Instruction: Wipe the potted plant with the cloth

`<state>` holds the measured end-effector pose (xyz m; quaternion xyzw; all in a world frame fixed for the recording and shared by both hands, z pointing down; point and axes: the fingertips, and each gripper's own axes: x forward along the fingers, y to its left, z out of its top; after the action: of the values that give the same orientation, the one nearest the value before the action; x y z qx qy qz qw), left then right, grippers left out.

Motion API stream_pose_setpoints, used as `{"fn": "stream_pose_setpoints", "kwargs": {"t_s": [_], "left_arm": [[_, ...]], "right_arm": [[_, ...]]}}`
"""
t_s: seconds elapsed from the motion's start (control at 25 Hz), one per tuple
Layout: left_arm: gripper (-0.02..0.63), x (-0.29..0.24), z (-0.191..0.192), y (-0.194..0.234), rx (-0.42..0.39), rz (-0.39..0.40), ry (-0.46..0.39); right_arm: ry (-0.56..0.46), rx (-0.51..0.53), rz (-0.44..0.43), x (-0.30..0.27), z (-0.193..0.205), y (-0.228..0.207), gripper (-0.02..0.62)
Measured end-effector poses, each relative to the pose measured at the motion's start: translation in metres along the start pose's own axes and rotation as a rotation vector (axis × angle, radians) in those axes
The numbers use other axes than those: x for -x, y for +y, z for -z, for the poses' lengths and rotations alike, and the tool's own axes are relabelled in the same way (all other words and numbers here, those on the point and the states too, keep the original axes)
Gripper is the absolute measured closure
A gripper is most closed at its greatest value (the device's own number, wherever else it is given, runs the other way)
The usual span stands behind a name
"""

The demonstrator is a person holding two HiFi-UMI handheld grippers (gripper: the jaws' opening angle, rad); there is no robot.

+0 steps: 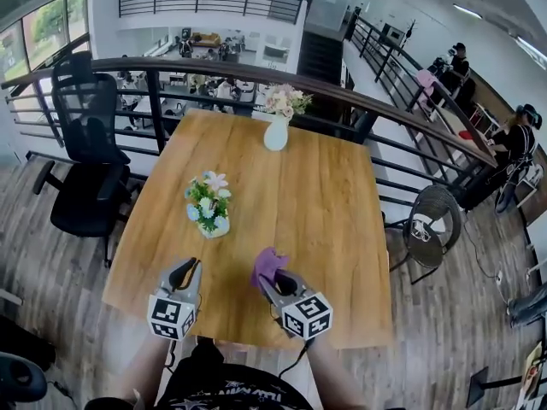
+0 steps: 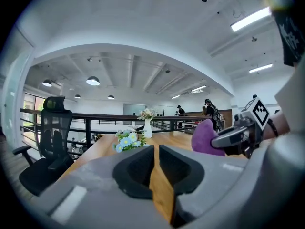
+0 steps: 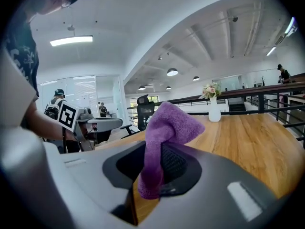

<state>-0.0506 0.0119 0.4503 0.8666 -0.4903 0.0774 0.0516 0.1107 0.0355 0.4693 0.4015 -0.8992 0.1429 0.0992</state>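
Right tool (image 1: 275,282) clamped on the purple cloth (image 1: 268,266), one fold pinched between the jaws and the rest bunched up above the tips. Left tool (image 1: 185,272) empty, jaws drawn all but together, only a thin wedge of bench (image 1: 325,195) showing between the pads. Both held side by side over the near edge of the bench, roughly level, pointing toward the far edge.

Potted plant (image 1: 208,205) upright toward the left edge, about midway between the near and far edges: small pale pot, blue and white blossoms, green leaves. Ahead of the left tool and apart from both tools, with no contact from cloth or pads. White vase (image 1: 276,132) of flowers at the middle of the far edge, well apart from everything else.

Progress, as a judgement: pick-up apparently done, with the cloth secured in the right tool. Wiping not yet begun, the cloth short of the leaves and touching nothing. Probably left to do: carrying the cloth forward and leftward to the plant, perhaps steadying the pot with the left tool, then passing the cloth gently over leaves and petals. Small pot, likely light, so prone to sliding or tipping under a firm push.
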Motion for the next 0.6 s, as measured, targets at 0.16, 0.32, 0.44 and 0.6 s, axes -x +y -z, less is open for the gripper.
{"fn": "stream_pose_setpoints", "kwargs": {"t_s": [0.16, 0.32, 0.44, 0.6], "left_arm": [[0.603, 0.016, 0.003, -0.022, 0.006, -0.013, 0.013], [0.603, 0.036, 0.012, -0.054, 0.006, -0.001, 0.027], [0.603, 0.053, 0.019, -0.076, 0.004, 0.011, 0.038], [0.603, 0.076, 0.028, -0.101, 0.006, 0.024, 0.054]], "right_arm": [[-0.012, -0.006, -0.006, 0.027, 0.009, 0.010, 0.512], [-0.023, -0.020, -0.017, 0.059, 0.023, 0.021, 0.512], [-0.031, -0.033, -0.012, 0.081, 0.033, 0.027, 0.512], [-0.030, -0.066, -0.008, 0.103, 0.054, 0.038, 0.512]]}}
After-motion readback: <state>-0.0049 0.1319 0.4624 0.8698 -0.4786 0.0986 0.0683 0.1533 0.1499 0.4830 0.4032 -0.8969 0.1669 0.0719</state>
